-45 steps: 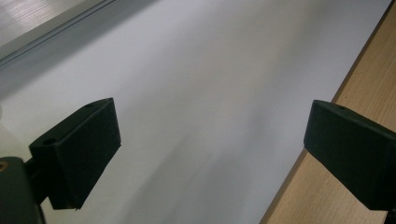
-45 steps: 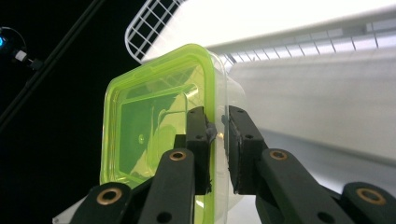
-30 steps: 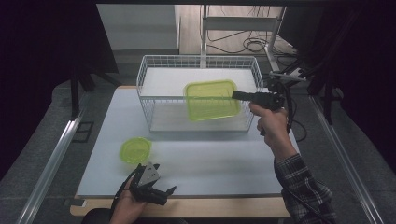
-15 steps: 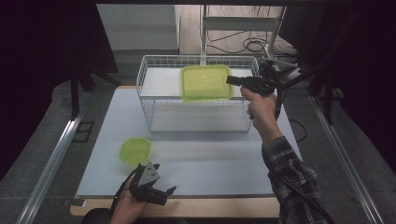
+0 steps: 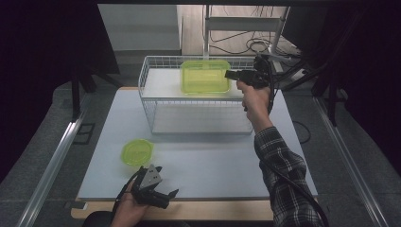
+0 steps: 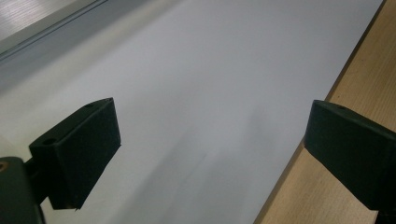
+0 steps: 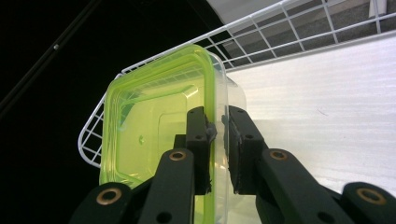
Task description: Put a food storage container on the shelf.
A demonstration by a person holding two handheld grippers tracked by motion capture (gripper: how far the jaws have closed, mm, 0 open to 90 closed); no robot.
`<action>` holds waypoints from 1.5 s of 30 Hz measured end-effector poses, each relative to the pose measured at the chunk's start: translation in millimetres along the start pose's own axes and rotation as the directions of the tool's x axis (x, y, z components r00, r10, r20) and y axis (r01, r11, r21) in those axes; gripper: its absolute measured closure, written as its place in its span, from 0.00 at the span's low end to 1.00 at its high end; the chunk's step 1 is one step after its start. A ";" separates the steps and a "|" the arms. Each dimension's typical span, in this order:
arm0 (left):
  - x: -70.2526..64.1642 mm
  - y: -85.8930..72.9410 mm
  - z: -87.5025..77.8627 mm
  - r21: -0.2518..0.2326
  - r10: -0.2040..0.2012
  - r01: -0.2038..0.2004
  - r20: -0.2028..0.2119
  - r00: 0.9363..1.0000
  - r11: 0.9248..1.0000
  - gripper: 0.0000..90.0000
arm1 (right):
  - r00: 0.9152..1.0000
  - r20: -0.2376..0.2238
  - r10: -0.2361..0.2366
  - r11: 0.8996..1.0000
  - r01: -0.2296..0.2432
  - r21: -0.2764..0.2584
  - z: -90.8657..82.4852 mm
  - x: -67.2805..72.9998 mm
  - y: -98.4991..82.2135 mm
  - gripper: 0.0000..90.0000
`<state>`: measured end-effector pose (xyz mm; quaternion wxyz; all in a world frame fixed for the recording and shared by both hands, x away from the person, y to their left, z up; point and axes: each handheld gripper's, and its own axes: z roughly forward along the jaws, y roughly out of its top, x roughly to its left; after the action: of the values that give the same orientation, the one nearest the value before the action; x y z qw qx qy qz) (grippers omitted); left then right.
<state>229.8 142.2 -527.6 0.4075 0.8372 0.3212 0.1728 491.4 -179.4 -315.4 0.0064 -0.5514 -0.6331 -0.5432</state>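
Gripping the lidded container, the right claw hovers over the wire basket.

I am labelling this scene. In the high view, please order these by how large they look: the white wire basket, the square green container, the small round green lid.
1. white wire basket
2. square green container, held at its edge by the right gripper over the basket
3. small round green lid on the table, nearer the camera yet plainly smaller

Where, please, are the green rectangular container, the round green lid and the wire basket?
green rectangular container (image 5: 204, 78), high view, middle of its green face.
round green lid (image 5: 137, 152), high view, centre of its top.
wire basket (image 5: 198, 100), high view, front top rim wire.
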 end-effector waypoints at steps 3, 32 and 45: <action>-0.7 0.0 0.4 0.002 0.002 -0.002 0.001 1.000 1.000 0.04 | 1.000 0.003 0.003 1.000 -0.003 -0.002 3.7 -1.8 0.5 0.88; 0.2 1.3 -2.2 0.002 -0.040 0.040 0.000 0.999 0.999 0.04 | 0.975 0.109 -0.192 0.981 0.186 0.062 9.8 3.7 2.7 0.52; 1.9 0.2 -2.0 -0.008 -0.043 0.043 -0.018 0.999 0.999 0.04 | 0.966 0.020 -0.257 0.964 0.255 0.077 -11.6 8.1 -9.3 0.37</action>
<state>230.2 144.6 -526.2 0.4115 0.8269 0.3423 0.1728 474.8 -180.0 -312.1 -0.0528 -0.4724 -0.7187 -0.5074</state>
